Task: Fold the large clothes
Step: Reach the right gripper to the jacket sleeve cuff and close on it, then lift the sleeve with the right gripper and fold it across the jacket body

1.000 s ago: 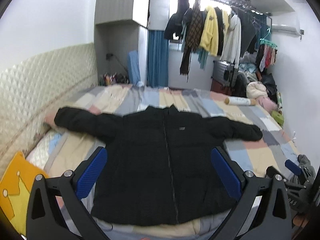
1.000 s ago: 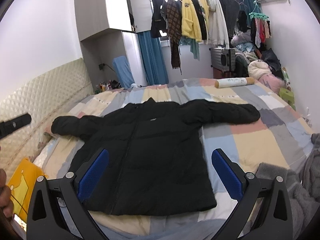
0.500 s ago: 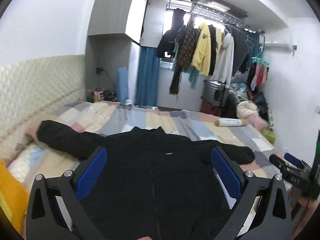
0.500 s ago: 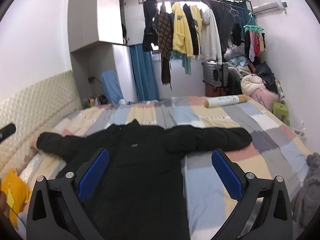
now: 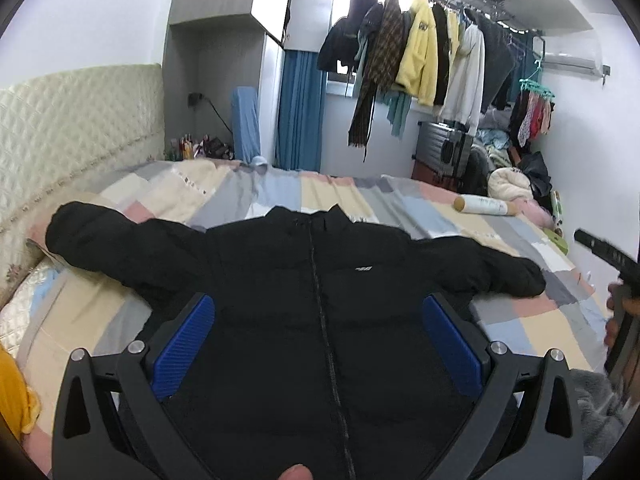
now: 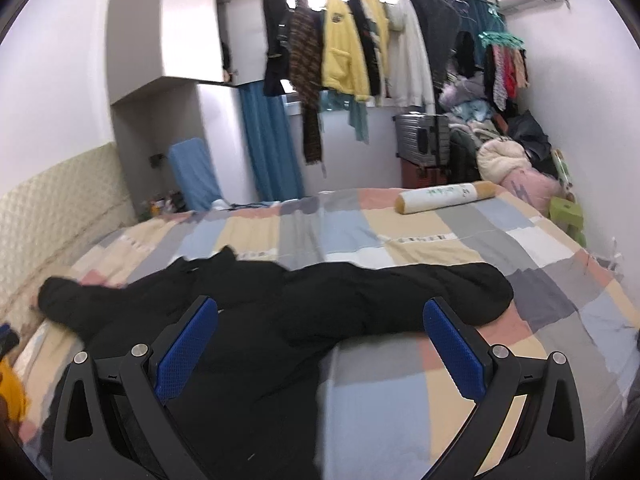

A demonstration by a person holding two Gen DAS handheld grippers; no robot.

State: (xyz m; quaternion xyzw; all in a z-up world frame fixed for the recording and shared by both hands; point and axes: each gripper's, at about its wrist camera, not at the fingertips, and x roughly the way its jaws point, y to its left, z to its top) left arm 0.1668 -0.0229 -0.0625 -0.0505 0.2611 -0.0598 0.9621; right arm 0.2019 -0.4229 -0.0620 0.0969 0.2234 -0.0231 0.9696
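A black puffer jacket (image 5: 304, 320) lies flat, front up and zipped, on the bed with both sleeves spread out sideways. My left gripper (image 5: 318, 344) hovers open over the jacket's chest, its blue pads wide apart with nothing between them. In the right wrist view the same jacket (image 6: 248, 320) fills the lower left, and its right sleeve (image 6: 420, 296) reaches across the middle. My right gripper (image 6: 320, 354) hangs open above that sleeve and the armpit, empty. The right gripper's body and a hand (image 5: 618, 312) show at the right edge of the left wrist view.
The bed has a patchwork cover (image 6: 400, 232) and a padded cream headboard (image 5: 72, 128) at the left. A rolled cylinder (image 6: 444, 196) lies at the far side. Hanging clothes (image 5: 420, 52), a suitcase (image 6: 424, 136) and a clothes pile (image 6: 504, 160) stand beyond the bed. Something yellow (image 5: 14, 396) sits at the near left.
Both grippers have dropped and moved closer to the jacket. The left one has settled over the chest, the right one has shifted toward the right sleeve. Both stay open.
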